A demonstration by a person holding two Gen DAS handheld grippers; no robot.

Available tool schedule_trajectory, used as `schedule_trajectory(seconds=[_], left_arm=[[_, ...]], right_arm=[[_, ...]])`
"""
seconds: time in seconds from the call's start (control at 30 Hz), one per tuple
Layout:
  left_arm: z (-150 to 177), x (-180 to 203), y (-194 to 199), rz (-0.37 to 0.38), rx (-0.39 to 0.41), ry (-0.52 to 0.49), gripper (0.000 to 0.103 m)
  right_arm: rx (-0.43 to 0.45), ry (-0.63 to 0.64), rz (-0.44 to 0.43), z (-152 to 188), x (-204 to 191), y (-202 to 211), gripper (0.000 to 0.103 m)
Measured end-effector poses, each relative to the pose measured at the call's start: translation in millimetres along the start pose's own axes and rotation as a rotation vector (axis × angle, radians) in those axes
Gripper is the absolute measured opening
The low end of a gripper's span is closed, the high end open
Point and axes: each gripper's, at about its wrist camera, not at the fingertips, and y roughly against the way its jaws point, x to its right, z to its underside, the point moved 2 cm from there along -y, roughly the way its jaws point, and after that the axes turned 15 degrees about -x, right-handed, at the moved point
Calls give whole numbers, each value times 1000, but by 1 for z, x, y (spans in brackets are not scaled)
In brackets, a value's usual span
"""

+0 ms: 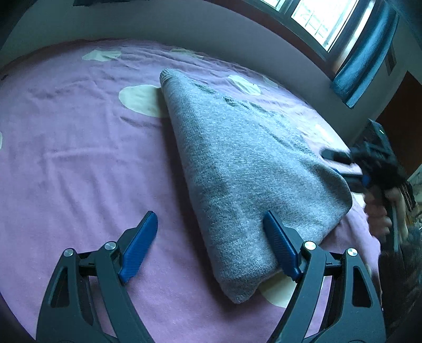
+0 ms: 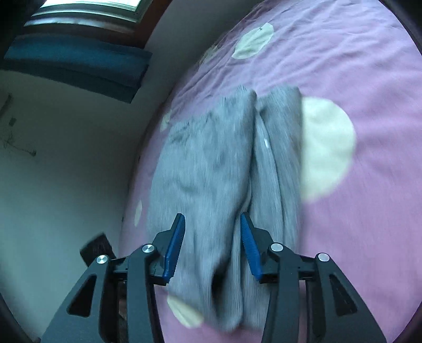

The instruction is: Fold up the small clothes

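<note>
I see the grey knitted garment (image 1: 237,168) lying folded on the purple bedsheet (image 1: 79,158), which has pale round spots on it. In the left wrist view the garment looks like a long wedge: its narrow ribbed end is far from me, near the wall side of the bed, and its wide end comes toward my left gripper (image 1: 211,232). One pale spot (image 1: 137,100) lies just beside the far narrow end, partly under it.

My left gripper has its 2 blue fingers wide apart and nothing is pressed between them. One blue finger (image 1: 139,245) is over bare sheet, and the other one is at the near wide edge of the garment, touching or almost touching the fabric; I cannot tell which.

In the right wrist view the picture is blurred. Here the garment (image 2: 211,163) shows 2 long folded parts side by side with a deep crease between them. My right gripper (image 2: 211,237) has its fingers partly apart, with the near end of the garment lying between them, and the pads do not press on the fabric. A big pale spot (image 2: 327,147) is just beside the garment on its right.

From the left wrist view I also see the right gripper (image 1: 340,163) at the right edge of the garment, with a hand (image 1: 377,213) on its handle, all blurred. A window (image 1: 324,18) is above the wall beyond the bed
</note>
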Motion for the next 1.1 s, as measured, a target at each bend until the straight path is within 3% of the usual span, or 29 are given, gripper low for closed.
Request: schedule_trajectory(seconds=[0.2,0.43,0.53,0.6,0.8,0.93,1.0,1.1], left_arm=[[0,0,-1,7,0,0,83],[0,-2,-1,11,0,-2,84],[1,-2,-1,11,0,-3,85],[1,-1,0,11,2,-4,85],[-1,6,17,46,66,-1,85],[-6,9,10,7,58,-14,85],[-6,2,-2,15,11,27,85],[-8,1,-2,24,14,27,85]], right_arm=[[-17,18,72,-57,-12,-24,47],[-61,14,55,-104,-17,-48,47],[-64,39,96,-107,-21,-54,40],[-73,61,147,-104,-24,-59,15],[37,95,139,-95,-33,-21,10],[18,62,194,-93,-11,-16,10],[11,21,163,-93,2,-21,11],[43,-40,85,-85,11,-14,16]])
